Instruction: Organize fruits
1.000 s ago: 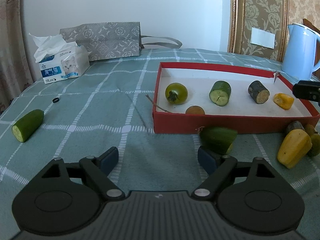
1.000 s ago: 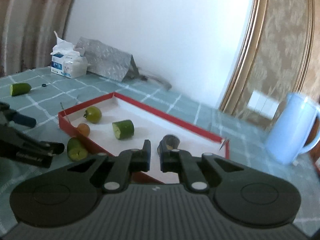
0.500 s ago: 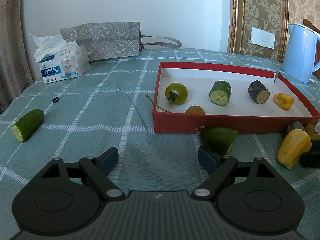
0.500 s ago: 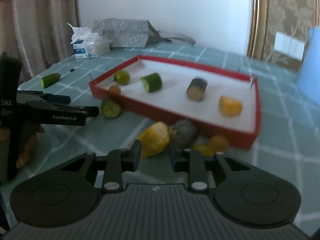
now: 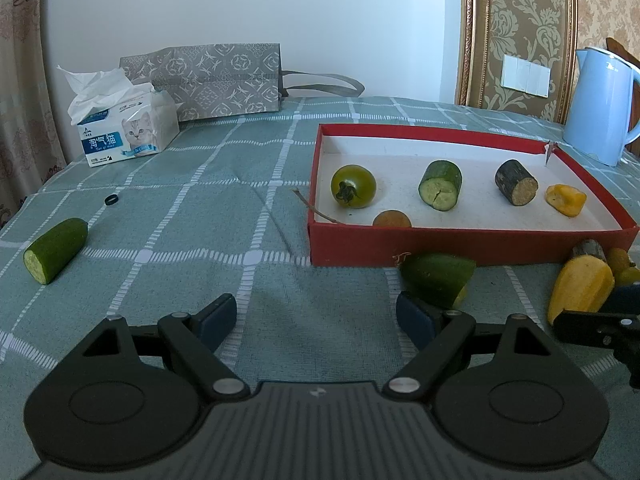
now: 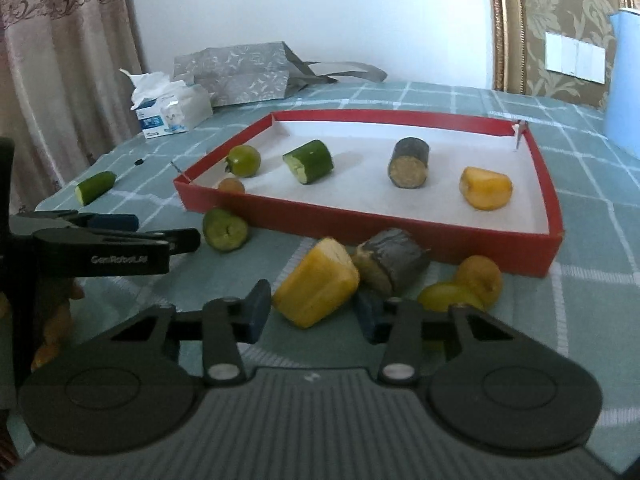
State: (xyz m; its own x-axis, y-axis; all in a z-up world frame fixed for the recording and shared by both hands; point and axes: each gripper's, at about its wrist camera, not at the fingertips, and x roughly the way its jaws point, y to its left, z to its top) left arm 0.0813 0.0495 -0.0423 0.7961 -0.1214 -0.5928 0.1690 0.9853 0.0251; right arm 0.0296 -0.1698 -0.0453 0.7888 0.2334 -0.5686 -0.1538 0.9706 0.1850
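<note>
Green checked cloth (image 5: 192,240) covers the table under me, with a white wall behind and gold-patterned paper to the right. On it sits a shallow red cardboard box with a white floor (image 5: 472,240), holding a green tomato (image 5: 353,186), a cut cucumber chunk (image 5: 440,185), a dark-skinned cylinder piece (image 5: 516,182), a small yellow pepper piece (image 5: 566,200) and a small round orange-brown fruit (image 5: 391,219) against the near wall. My left gripper (image 5: 316,312) hangs low over the cloth, its jaws spread wide and holding nothing; a green cucumber end (image 5: 438,284) lies just past its right finger, in front of the box. My right gripper (image 6: 314,312) points down at the pile before the box, and its jaws are opening, set either side of a large yellow pepper chunk (image 6: 316,288) without pressing it as far as I can see. Touching that chunk is a grey-barked stub (image 6: 392,264), with two small yellow-orange fruits (image 6: 478,280) beside it. Far left, another cucumber piece (image 5: 54,250) lies alone near a small black ring (image 5: 111,199). A tissue pack (image 5: 128,136), a grey patterned bag (image 5: 208,76) and a pale blue kettle (image 5: 600,108) stand at the back
</note>
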